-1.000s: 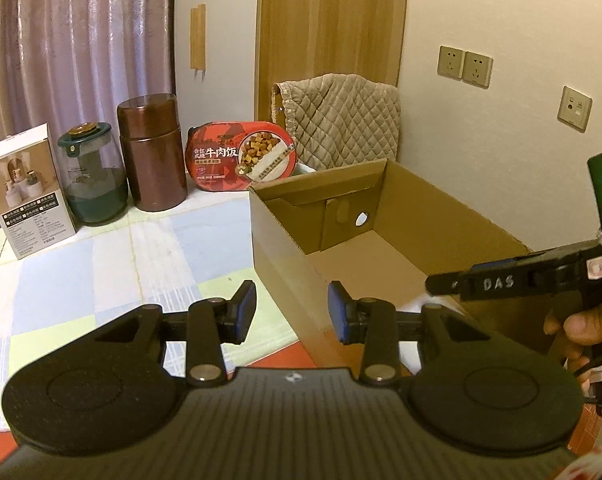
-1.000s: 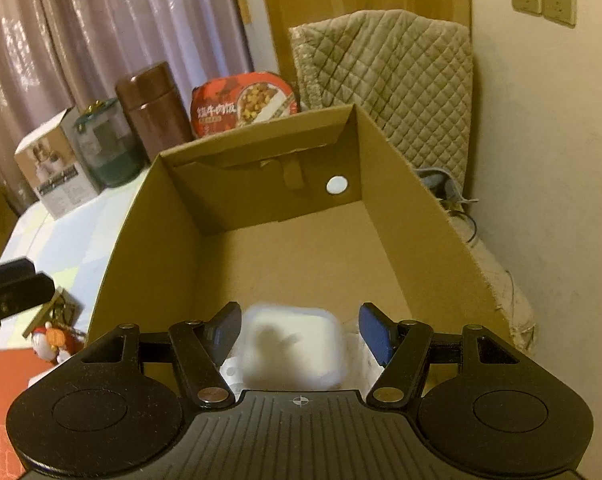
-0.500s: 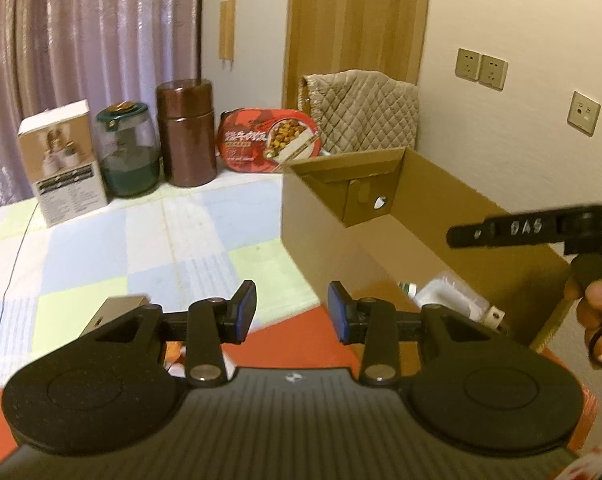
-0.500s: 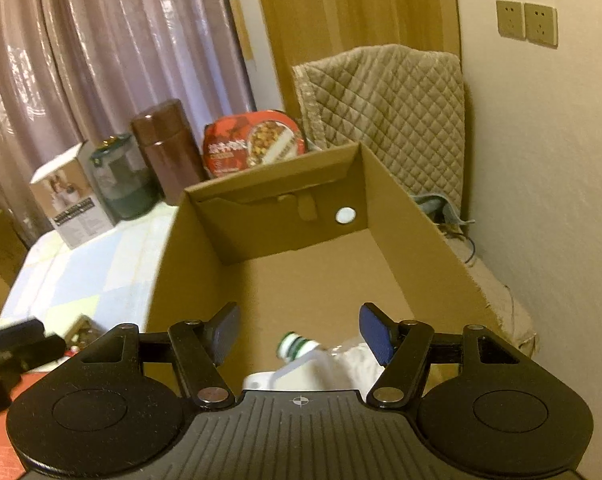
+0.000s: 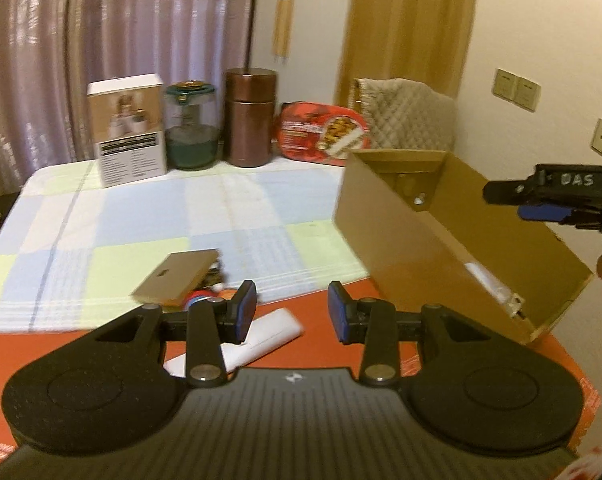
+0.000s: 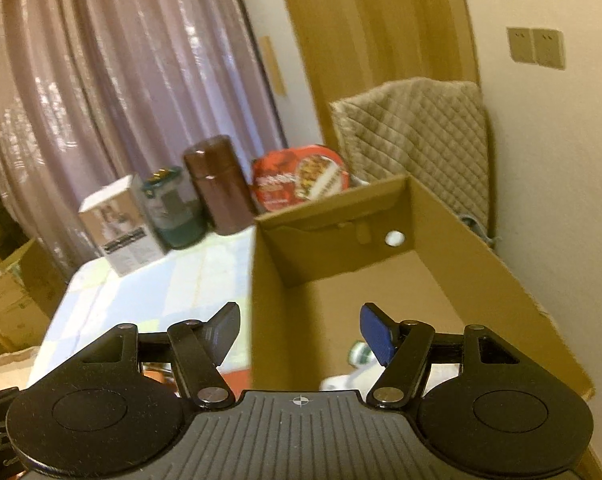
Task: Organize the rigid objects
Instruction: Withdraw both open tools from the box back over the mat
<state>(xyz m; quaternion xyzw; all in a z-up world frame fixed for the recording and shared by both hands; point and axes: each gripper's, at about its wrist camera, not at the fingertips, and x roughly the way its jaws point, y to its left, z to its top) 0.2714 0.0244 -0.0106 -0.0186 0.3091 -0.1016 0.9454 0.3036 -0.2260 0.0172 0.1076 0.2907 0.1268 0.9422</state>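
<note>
Since half a second ago I see both cameras have pulled back and up. In my left wrist view the cardboard box has slid from centre to the right half of the frame, and more of the red mat now shows at the bottom. My left gripper has its jaws parted with nothing between them. A white remote-like bar lies on the mat just below and left of the gap, partly behind the left finger; a tan flat box sits tilted just above it, left of centre, with small items I can't make out beneath it.

In my right wrist view the box fills the centre and right. My right gripper is spread wide and empty above the box's near end. A white bottle with a green cap lies inside the box, low in the frame, just behind the right finger.

Along the upper left stand a white carton, a green-lidded jar, a brown canister and a red meal tray.
</note>
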